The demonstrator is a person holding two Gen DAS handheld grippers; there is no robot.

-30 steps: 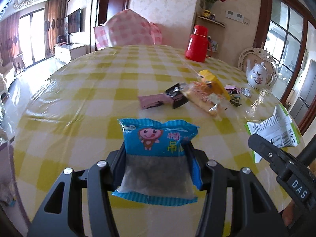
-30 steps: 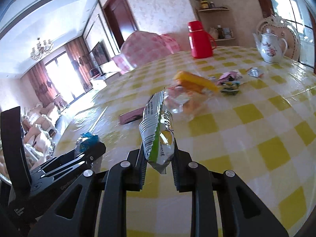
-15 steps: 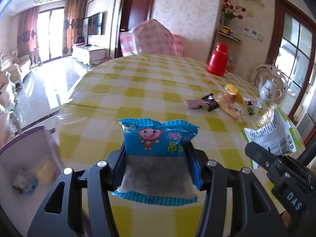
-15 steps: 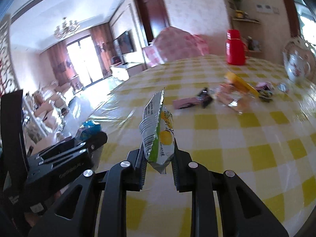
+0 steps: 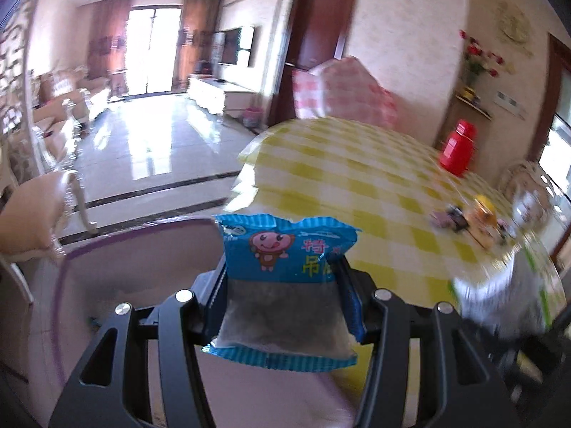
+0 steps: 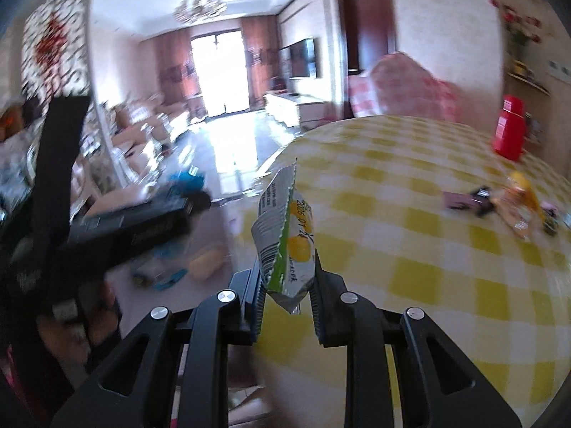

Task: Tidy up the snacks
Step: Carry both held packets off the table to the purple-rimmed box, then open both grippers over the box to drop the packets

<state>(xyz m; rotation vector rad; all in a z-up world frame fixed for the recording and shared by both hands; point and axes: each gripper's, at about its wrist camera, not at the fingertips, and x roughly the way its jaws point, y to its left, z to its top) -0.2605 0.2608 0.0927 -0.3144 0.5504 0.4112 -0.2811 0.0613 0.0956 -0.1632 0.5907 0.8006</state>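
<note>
I am pinching a blue packet [image 5: 285, 278] across its width in my left gripper [image 5: 282, 299], the jaws pressing on both side seams, and I am carrying it over a pale bin [image 5: 117, 260] with a purple rim that sits just off the table [image 5: 357, 178] edge. My right gripper [image 6: 287, 285] is squeezed almost fully together on the bottom corner of a thin green packet [image 6: 285, 239], which is standing upright between the jaws, above the table edge.

The views are smearing, so I am judging the bin's mouth poorly; letting go now risks the blue packet catching the rim or sliding to the floor. The green packet is the weaker hold: I am gripping only its crimped tail, and a quick swing could make it pivot or slip out before I am over the bin. My two grippers are travelling close together, the left one showing dark at the left of my right view, so they could knock each other and jolt a packet loose. More snacks [image 6: 499, 203] are waiting far across the table beside a red flask [image 6: 510, 135], well apart from me.
</note>
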